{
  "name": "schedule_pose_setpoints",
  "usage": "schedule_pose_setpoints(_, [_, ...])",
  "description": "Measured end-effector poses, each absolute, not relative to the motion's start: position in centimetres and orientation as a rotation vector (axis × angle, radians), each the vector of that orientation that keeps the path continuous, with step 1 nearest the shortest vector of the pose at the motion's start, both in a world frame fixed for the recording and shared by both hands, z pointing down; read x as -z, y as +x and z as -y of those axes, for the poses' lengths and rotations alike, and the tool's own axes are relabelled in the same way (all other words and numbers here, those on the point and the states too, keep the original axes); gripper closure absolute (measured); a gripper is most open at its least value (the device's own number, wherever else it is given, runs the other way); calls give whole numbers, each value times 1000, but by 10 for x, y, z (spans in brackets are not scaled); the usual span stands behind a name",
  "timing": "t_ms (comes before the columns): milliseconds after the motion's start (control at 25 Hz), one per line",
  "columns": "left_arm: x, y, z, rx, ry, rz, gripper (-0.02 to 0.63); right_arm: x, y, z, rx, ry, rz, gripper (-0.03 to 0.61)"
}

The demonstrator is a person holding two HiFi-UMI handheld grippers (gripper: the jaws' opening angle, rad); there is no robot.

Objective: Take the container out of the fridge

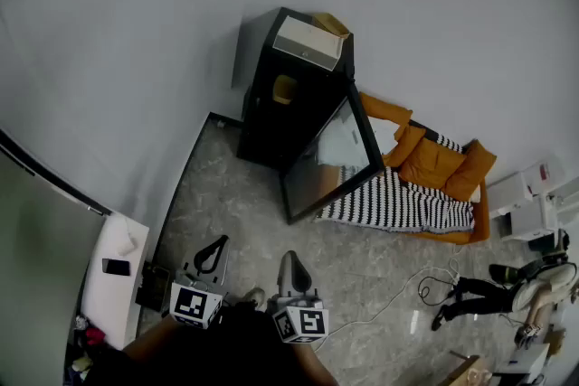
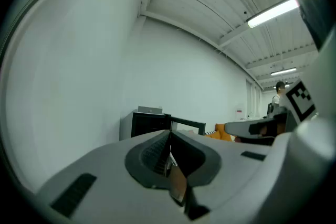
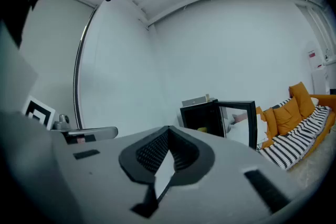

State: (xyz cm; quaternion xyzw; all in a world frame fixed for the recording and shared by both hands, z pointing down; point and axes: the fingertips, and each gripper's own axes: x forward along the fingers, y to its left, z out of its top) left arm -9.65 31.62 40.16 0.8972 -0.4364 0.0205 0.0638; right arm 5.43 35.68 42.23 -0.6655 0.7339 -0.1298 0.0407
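The fridge [image 1: 270,127] stands against the far wall with its door [image 1: 336,151] swung wide, well apart from both grippers. The container [image 1: 284,89] is a small yellow shape on an upper shelf inside, too small here to show a lid or handle. A pale box [image 1: 308,42] sits on the fridge top.

The left gripper [image 2: 169,134] has its jaws together with nothing between them, and so does the right gripper [image 3: 169,128] - both point roughly level toward the fridge.

The container looks like light, stiff plastic - probably easy to lift, though it may be slick if it is cold. A hold across its two side walls, low enough not to tip it, seems safest, and one gripper must open before reaching in.
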Motion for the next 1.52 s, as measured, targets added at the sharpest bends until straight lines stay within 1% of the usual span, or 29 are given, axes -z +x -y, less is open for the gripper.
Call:
schedule_pose_setpoints(160, [-401, -93, -313, -56, 2698, 1317, 609, -407, 44, -357, 383, -2013, -2244, 580])
schedule_pose_setpoints(480, [-401, -98, -323, -56, 2686, 1294, 609, -404, 40, -363, 371, -2000, -2221, 578])
schedule_pose_setpoints(680, [-401, -110, -324, -48, 2688, 1287, 610, -401, 25, -363, 344, -2007, -2249, 578])
schedule_pose_setpoints(1200, [-405, -167, -318, -23, 2713, 1205, 609, -407, -30, -360, 334, -2102, -2187, 578])
schedule_pose_setpoints(1520, [-416, -170, -309, -27, 2698, 1165, 610, -418, -36, -348, 344, -2126, -2197, 578])
